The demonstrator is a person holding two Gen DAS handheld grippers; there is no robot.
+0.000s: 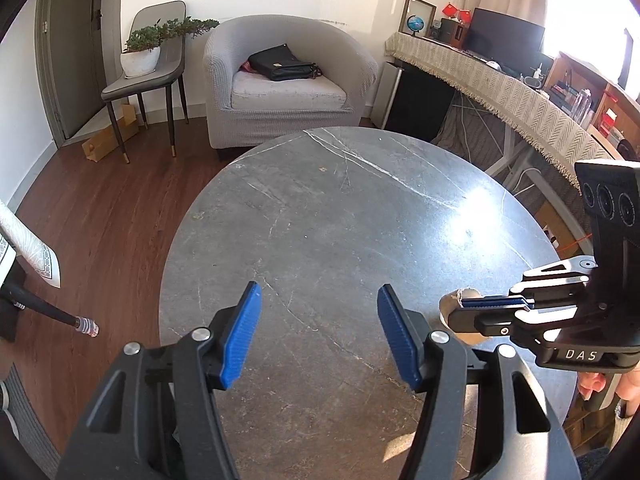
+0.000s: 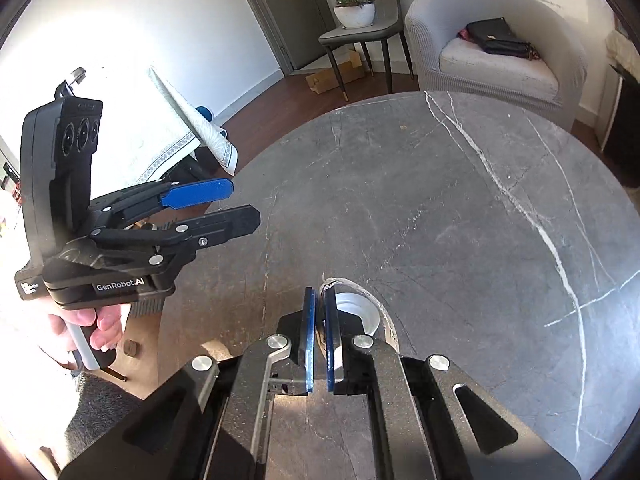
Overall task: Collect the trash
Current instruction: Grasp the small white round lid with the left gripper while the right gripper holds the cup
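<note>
Right gripper [image 2: 319,300] clamped on rim of paper cup [image 2: 360,312], over table [image 2: 440,208] near edge. Left gripper [image 1: 318,316] open wide, empty. No bin visible; disposal outstanding, approx. halfway.

The right gripper [image 2: 319,308] hangs over the near edge of the round grey marble table [image 2: 460,208], its blue pads pinched on the rim of a paper cup [image 2: 360,312] that tips away from it, white inside showing. Off to the left, a hand [image 2: 94,328] holds the left gripper [image 2: 244,204] with its jaws apart and nothing between them, beside the table's edge. Beyond the table stand a grey armchair [image 2: 500,68] with a black bag [image 2: 496,38] on its seat and a chair [image 2: 360,36] bearing a potted plant [image 2: 356,8].
</note>
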